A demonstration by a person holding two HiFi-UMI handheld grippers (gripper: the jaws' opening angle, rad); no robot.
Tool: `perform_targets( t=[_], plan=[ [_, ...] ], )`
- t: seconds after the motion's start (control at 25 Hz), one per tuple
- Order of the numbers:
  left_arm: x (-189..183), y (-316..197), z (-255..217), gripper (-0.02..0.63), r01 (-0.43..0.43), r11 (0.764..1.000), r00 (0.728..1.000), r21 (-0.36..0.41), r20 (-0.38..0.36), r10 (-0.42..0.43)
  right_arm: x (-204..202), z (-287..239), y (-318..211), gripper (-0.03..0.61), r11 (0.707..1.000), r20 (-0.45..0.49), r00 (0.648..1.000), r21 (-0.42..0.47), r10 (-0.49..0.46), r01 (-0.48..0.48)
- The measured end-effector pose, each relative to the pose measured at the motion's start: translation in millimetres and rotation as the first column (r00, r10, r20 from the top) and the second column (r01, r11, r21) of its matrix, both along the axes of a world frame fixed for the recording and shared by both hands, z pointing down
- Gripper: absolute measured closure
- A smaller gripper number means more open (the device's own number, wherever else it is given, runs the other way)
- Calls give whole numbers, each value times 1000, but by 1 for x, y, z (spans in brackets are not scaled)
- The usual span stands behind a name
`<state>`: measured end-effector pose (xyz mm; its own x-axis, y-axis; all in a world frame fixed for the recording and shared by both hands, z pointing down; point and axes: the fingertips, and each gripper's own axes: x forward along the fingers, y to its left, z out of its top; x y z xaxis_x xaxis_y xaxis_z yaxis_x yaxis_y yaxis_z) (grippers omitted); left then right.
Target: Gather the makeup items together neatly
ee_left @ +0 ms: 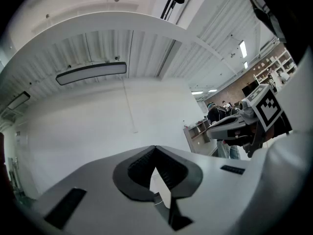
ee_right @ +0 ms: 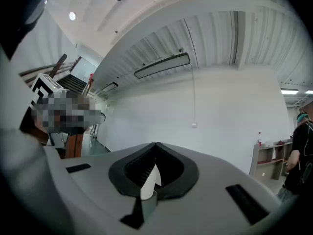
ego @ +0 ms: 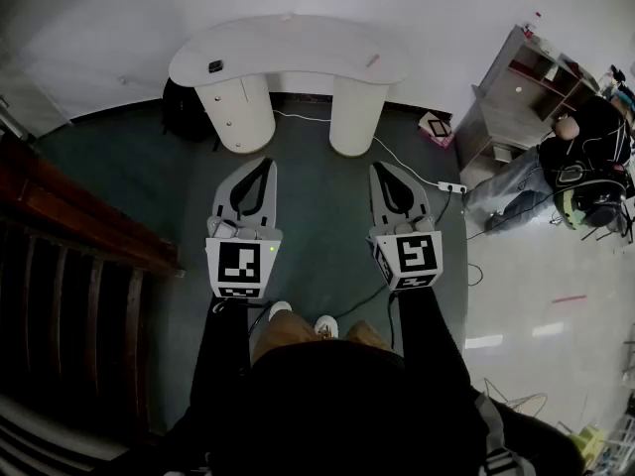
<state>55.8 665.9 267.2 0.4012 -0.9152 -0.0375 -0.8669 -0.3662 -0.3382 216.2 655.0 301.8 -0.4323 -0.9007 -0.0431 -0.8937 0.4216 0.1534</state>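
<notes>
A white curved table [ego: 288, 48] stands ahead across the dark floor. On it lie a small dark item [ego: 214, 65] near its left end and a thin pink item [ego: 373, 59] near its right end; both are too small to tell apart further. My left gripper [ego: 263, 163] and right gripper [ego: 382, 167] are held level side by side, well short of the table. Each one's jaws meet at the tips with nothing between them, as the left gripper view [ee_left: 155, 147] and the right gripper view [ee_right: 156, 144] also show against a white wall.
A dark bag [ego: 184, 107] sits by the table's left leg. A pink box [ego: 435, 127] and a power strip [ego: 451, 186] with cables lie on the floor to the right. An open shelf unit [ego: 516, 97] and a person [ego: 590, 157] are further right. A wooden stair railing [ego: 69, 226] runs along the left.
</notes>
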Motion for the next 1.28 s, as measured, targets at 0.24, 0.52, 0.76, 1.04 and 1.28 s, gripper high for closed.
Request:
perform_targets(
  t=[0.24, 0.52, 0.76, 1.04, 1.28],
  plan=[
    [9, 5, -1, 598, -3, 1000, 1000, 1, 3, 3, 11, -3, 5, 551, 1000, 9, 1000, 6, 9, -9],
    [12, -4, 0, 598, -6, 1000, 1000, -7, 2, 6, 16, -1, -1, 551, 1000, 25, 1000, 3, 2, -2],
    [13, -9, 4, 598, -3, 1000, 1000, -16, 5, 3, 15, 2, -6, 551, 1000, 34, 999, -4, -8, 8],
    [-1, -27, 6, 598, 3, 1000, 1000, -18, 6, -3, -2, 3, -24, 551, 999, 54, 998, 1, -36, 36],
    [-13, -72, 12, 598, -2, 1000, 1000, -27, -4, 2, -14, 11, -67, 551, 1000, 34, 999, -17, -22, 23]
  ],
)
